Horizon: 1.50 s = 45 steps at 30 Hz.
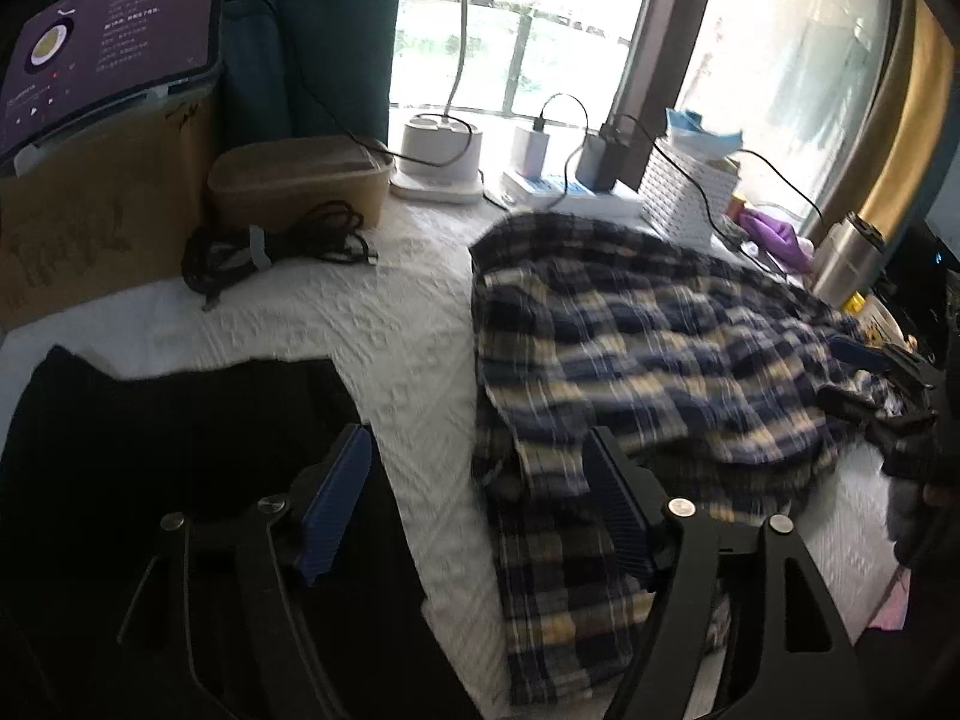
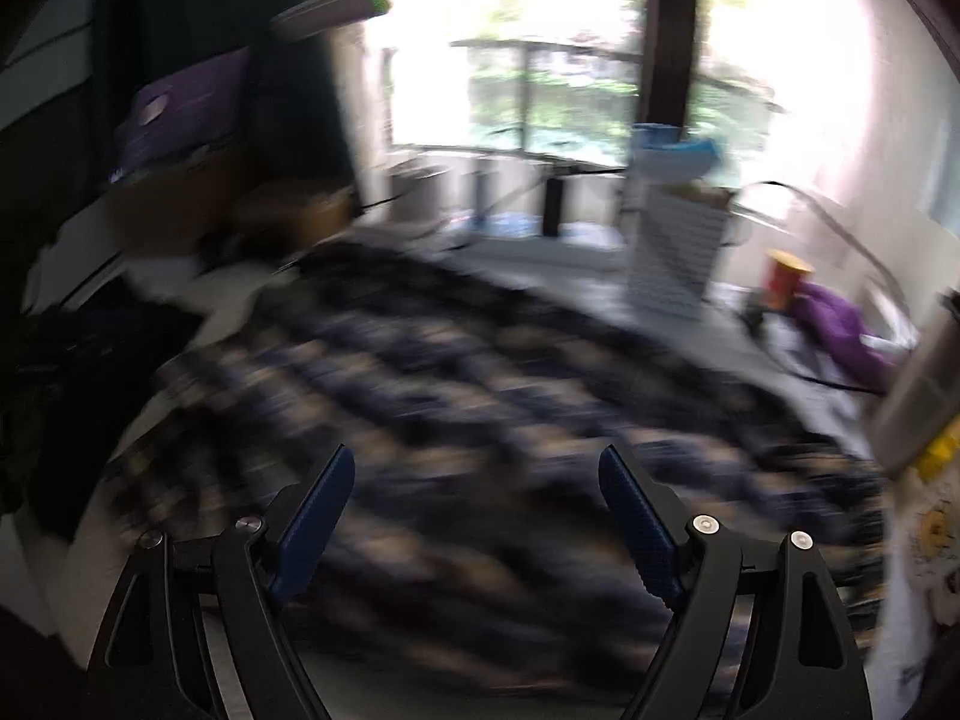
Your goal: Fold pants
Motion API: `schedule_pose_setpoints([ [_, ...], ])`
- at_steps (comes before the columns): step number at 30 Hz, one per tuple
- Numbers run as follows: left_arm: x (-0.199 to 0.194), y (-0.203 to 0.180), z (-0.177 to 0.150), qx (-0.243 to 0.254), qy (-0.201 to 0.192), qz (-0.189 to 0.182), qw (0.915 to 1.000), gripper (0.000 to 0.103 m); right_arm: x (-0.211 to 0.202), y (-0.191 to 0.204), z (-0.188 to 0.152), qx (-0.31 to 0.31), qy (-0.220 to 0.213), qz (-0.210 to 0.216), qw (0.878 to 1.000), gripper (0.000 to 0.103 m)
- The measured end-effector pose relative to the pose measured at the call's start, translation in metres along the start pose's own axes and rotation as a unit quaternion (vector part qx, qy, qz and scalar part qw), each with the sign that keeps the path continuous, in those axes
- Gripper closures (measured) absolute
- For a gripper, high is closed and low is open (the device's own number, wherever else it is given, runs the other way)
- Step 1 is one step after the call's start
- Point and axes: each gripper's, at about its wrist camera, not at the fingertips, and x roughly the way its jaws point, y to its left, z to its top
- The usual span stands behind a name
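One pair of blue, cream and navy plaid cotton pants (image 1: pixel 630 360), lying crumpled on the white textured bed cover (image 1: pixel 390 324). It sits ahead of and to the right of the left gripper (image 1: pixel 474 510), with one leg running down past that gripper's right finger toward the near edge. Long axis: roughly from the window end toward the camera, bunched wide at the far end. In the right wrist view the same pants (image 2: pixel 480 390) fill the field ahead of the right gripper (image 2: pixel 474 516), heavily blurred.

Two grippers, black frames with blue ribbed pads. Left: jaws spread apart, nothing between the pads; the right finger overlaps the plaid cloth in the view, but contact cannot be judged. Right: jaws spread wide, empty, over the pants.

One black garment (image 1: pixel 180 420), flat, under and left of the left gripper.

One coil of black cable (image 1: pixel 270 246), ahead-left. One tan oval lidded box (image 1: pixel 300 180) beyond it. One brown cardboard box (image 1: pixel 102 210), far left, bearing one tablet with a lit purple screen (image 1: pixel 108 42).

One white woven basket (image 1: pixel 690 186), ahead-right, by the window. One steel bottle (image 1: pixel 846 258), far right.
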Motion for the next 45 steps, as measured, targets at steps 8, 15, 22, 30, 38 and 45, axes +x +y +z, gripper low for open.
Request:
schedule_pose_setpoints([
  [8, -0.003, -0.003, -0.025, 0.029, 0.012, -0.015, 0.9994, 0.028, 0.022, 0.067, -0.014, -0.032, 0.038, 0.06, 0.997, 0.042],
  [15, 0.009, -0.007, -0.029, 0.053, 0.025, -0.017, 0.9981, 0.028, 0.038, 0.091, -0.025, -0.044, 0.068, 0.093, 0.992, 0.066],
  [22, 0.035, -0.012, -0.015, 0.073, 0.038, -0.025, 0.9963, 0.028, 0.045, 0.091, -0.03, -0.052, 0.077, 0.099, 0.991, 0.08],
  [30, 0.051, -0.016, -0.006, 0.079, 0.058, -0.048, 0.994, 0.064, 0.032, 0.085, -0.029, -0.047, 0.047, 0.115, 0.991, 0.097],
  [38, 0.035, -0.025, -0.01, 0.073, 0.056, -0.072, 0.9932, 0.101, 0.015, 0.09, -0.038, -0.058, 0.034, 0.131, 0.989, 0.097],
  [45, 0.002, -0.024, -0.023, 0.059, 0.054, -0.075, 0.994, 0.102, 0.004, 0.093, -0.054, -0.063, 0.04, 0.131, 0.989, 0.097],
])
